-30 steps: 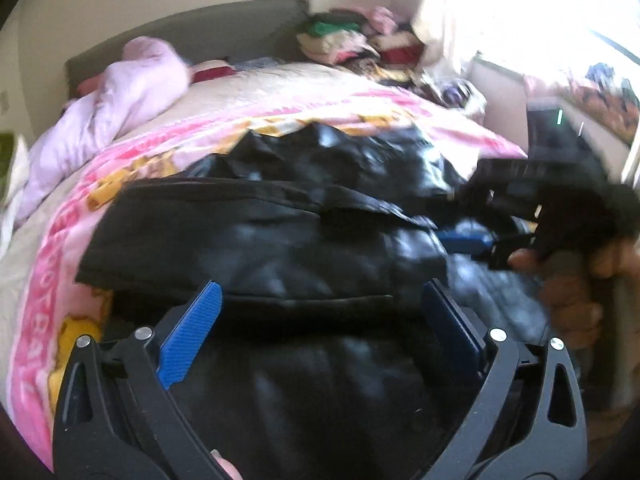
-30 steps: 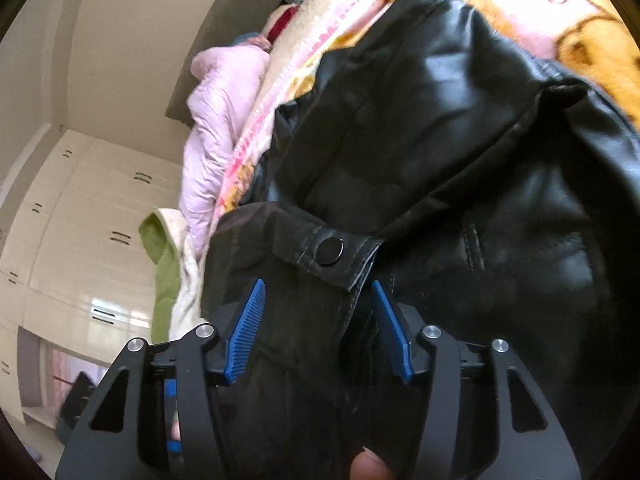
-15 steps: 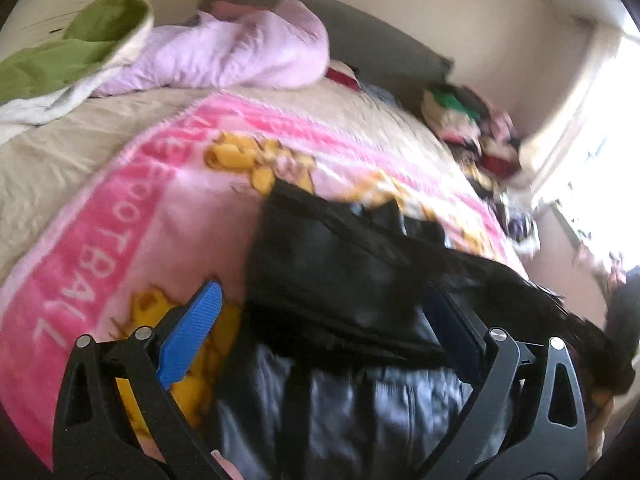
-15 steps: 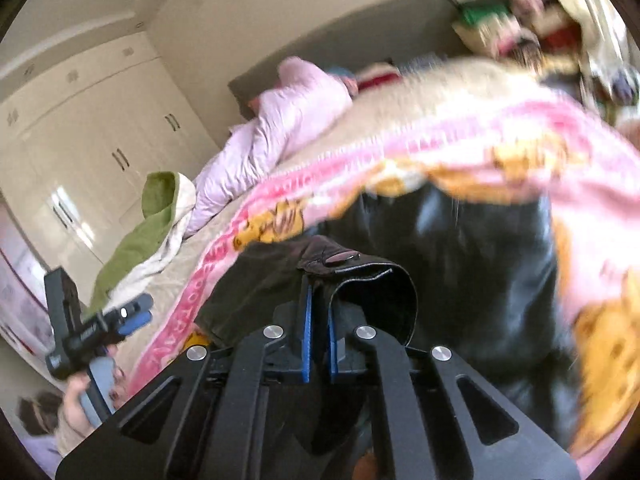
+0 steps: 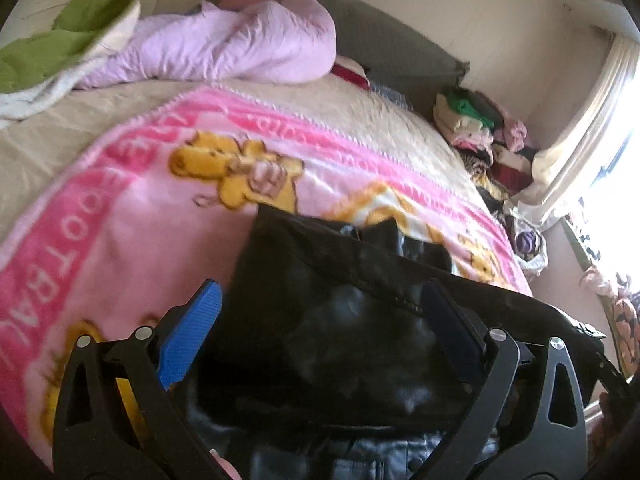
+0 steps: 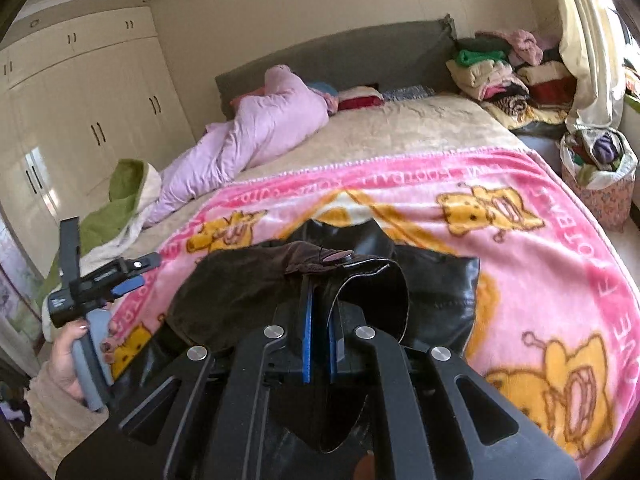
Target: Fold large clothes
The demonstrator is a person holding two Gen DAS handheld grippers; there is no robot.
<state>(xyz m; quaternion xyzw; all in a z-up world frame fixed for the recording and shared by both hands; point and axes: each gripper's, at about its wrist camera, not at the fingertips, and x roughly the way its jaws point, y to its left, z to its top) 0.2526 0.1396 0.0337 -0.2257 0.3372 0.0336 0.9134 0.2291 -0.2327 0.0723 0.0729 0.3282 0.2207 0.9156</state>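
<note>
Your right gripper [image 6: 318, 344] is clenched — its two blue pads pressed close together on a cuff-like edge of the black leather jacket [image 6: 436, 280], a flap with a round snap button [image 6: 338, 257] standing just above the fingertips. The pinched fabric arches up and over to the right of the fingers, showing a dark brown lining. Beyond the fingertips, the rest of the jacket lies flat on a pink cartoon-bear blanket [image 6: 540, 248] spread over the bed.

Your left gripper [image 5: 320, 328] is released, its fingers spread wide with the jacket [image 5: 320, 320] lying between and under them; neither blue pad [image 5: 190, 336] visibly touches the leather. From the right wrist camera, your left hand [image 6: 76, 356] holds that gripper [image 6: 138, 272] out to the left of the right fingers, beside the jacket's edge.

Past the jacket the pink blanket [image 5: 120, 220] runs on to a beige bedspread [image 6: 400, 128]. Farther still — a crumpled lilac quilt [image 5: 224, 48] lies near the grey headboard [image 6: 360, 60], with a green-and-cream blanket [image 5: 68, 32] to its left. At far right, stacked folded clothes [image 6: 504, 72] sit beside the headboard, and white wardrobes [image 6: 80, 100] stand at far left.
</note>
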